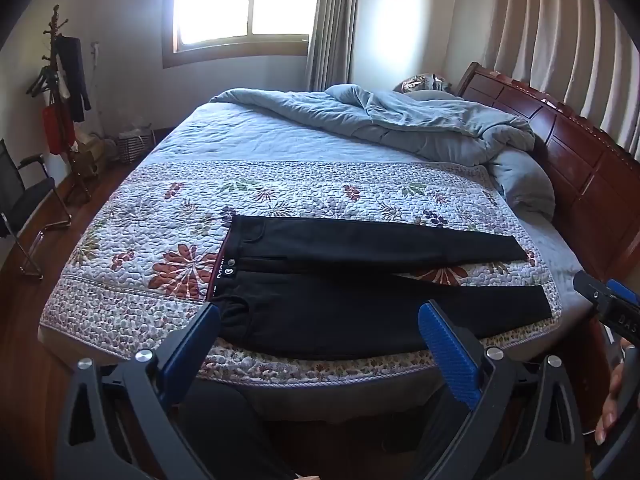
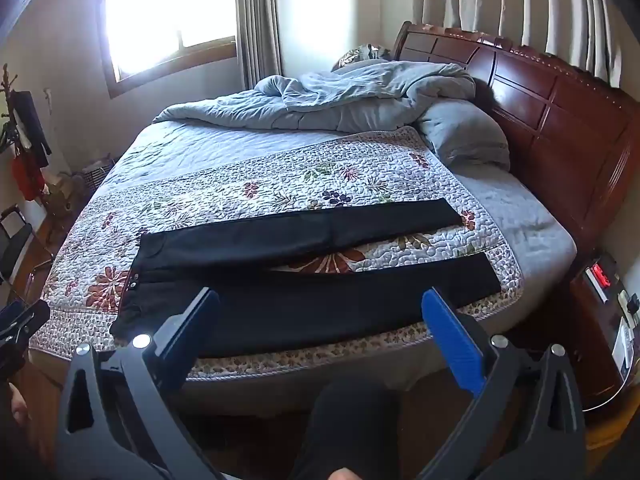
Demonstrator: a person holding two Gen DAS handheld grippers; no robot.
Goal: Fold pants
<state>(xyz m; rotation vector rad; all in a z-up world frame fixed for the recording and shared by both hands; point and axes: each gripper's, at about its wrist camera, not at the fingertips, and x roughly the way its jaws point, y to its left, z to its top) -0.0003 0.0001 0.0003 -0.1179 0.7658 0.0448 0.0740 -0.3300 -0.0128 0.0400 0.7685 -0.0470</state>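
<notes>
On the bed (image 1: 120, 320), pants (image 1: 360, 312) lie flat with legs spread, unfolded; both grippers' jaws open, empty, hovering short.

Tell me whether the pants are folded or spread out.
Spread out: the black pants lie flat on the quilt, both legs apart and full length, no fold yet.

Bright window (image 1: 244, 0), wooden headboard (image 1: 560, 136), quilted bed (image 1: 280, 144), prob. coat rack (image 1: 60, 80) left.

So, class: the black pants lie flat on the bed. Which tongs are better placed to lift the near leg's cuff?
Probably right. The right tongs hang open nearer the cuff end of the pants; the left tongs sit open by the waistband.
</notes>
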